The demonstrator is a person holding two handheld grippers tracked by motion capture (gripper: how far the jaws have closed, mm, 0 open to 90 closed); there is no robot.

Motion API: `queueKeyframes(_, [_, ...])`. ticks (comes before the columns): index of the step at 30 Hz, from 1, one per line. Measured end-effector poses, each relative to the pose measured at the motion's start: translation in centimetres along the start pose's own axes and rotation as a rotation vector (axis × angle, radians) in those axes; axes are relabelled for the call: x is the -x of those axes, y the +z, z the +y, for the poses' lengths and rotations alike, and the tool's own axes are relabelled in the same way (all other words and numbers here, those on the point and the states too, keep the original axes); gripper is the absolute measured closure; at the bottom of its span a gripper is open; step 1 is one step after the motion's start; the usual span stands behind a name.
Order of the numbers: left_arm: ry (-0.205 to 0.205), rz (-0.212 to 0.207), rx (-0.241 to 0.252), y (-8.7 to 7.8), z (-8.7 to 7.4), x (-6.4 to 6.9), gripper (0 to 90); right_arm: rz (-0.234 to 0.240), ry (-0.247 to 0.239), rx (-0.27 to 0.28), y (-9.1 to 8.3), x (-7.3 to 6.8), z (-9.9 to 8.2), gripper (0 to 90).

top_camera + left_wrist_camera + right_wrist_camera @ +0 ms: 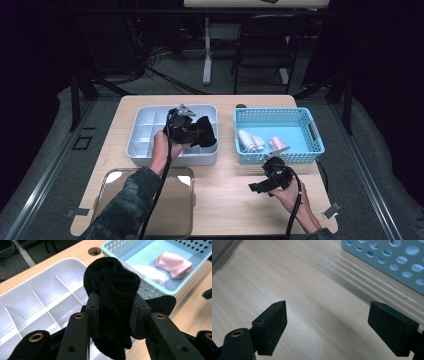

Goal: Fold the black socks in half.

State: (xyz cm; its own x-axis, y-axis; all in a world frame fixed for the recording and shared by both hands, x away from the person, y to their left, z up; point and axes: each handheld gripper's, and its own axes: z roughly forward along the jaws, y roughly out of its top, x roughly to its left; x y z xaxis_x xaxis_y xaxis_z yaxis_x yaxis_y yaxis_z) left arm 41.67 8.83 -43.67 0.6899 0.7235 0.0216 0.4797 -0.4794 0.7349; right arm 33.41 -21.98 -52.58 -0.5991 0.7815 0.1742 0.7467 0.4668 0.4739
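Left gripper clamping a black sock over the white divided tray.

The left gripper [115, 315] pinches the black sock [112, 290] between both pads, at frame centre of the high view above the white divided tray [145, 131]. The right gripper [327, 327] is wide open with nothing between its pads, low over the worktop [299, 290] beside the blue basket [310, 131], which contains a pink cloth [175, 263].

We found bare table [225, 175] between the white divided tray [145, 130] and blue basket [300, 120] (a narrow lane), while the metal tray [185, 175] blocked the near-left corner.
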Motion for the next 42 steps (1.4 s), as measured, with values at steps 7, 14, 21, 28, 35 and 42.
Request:
queueKeyframes(7, [0.02, 0.021, -0.065, 2.2, -0.4, -0.2, 66.0, -0.005, 0.002, 0.01, -0.4, 0.2, -0.1, 15.2])
queueKeyframes(14, [0.062, 0.048, -0.111, 3.9, -0.8, 0.0, 65.8, -0.007, 0.001, 0.004, -0.2, 0.3, -0.1, 15.3])
queueKeyframes(21, [0.068, 0.016, -0.135, 5.2, -1.2, 0.7, 65.7, 0.002, 0.005, 0.008, -0.2, 0.2, -0.1, 15.3])
queueKeyframes(28, [0.06, -0.014, -0.18, 6.5, -1.7, 0.7, 65.8, 0.001, 0.005, -0.002, 0.0, 0.0, -0.1, 15.3])
queueKeyframes(35, [0.05, -0.07, -0.227, 7.5, -1.9, 0.6, 66.1, 0.003, 0.0, -0.008, 0.1, 0.0, 0.0, 15.3])
queueKeyframes(42, [0.046, -0.109, -0.297, 8.9, -1.6, 0.6, 67.1, 0.008, -0.004, -0.018, 0.1, 0.1, 0.0, 15.3])
